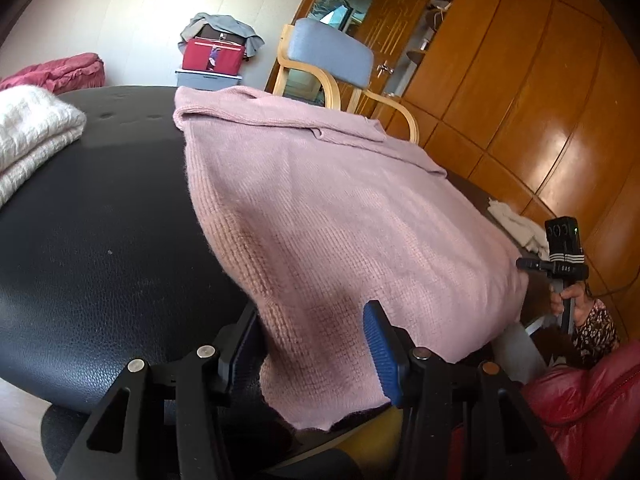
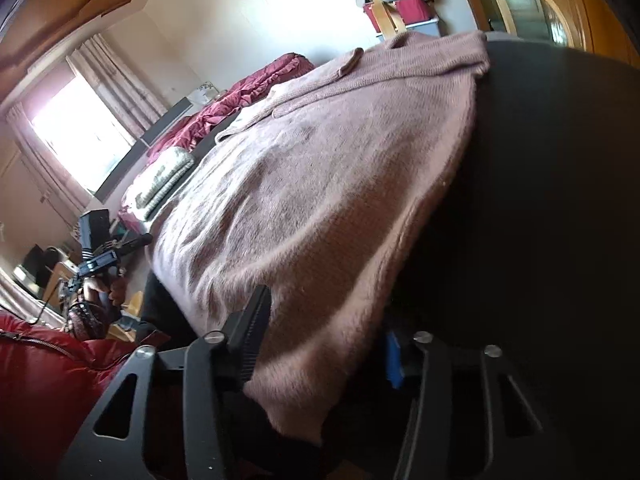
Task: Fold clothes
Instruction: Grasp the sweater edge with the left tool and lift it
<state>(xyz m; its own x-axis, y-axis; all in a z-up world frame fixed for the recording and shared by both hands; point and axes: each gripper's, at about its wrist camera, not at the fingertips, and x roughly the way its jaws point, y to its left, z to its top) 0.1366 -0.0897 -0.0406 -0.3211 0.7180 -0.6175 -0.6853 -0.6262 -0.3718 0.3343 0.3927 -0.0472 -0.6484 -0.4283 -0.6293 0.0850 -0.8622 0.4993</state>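
A pink knitted sweater (image 1: 320, 200) (image 2: 320, 180) lies spread flat on a black leather surface (image 1: 100, 220) (image 2: 540, 200), with its hem hanging over the near edge. My left gripper (image 1: 312, 344) is at the hem's left corner. Its jaws stand wide apart, the cloth lies loose between them, and the blue pad (image 1: 380, 348) rests beside it. My right gripper (image 2: 324, 344) is at the hem's other corner, open, with cloth draped between its fingers and partly hiding the blue pad (image 2: 394, 364). A hand (image 1: 564, 296) holds the right gripper's handle at the sweater's far right edge.
A folded white knit (image 1: 32, 128) (image 2: 160, 180) lies at the surface's left end. A grey-cushioned wooden chair (image 1: 328, 52) stands behind the surface, with a red box (image 1: 212, 56) against the wall. A wooden wardrobe (image 1: 520, 100) is on the right. A red jacket (image 1: 592, 392) (image 2: 40, 380) is close below.
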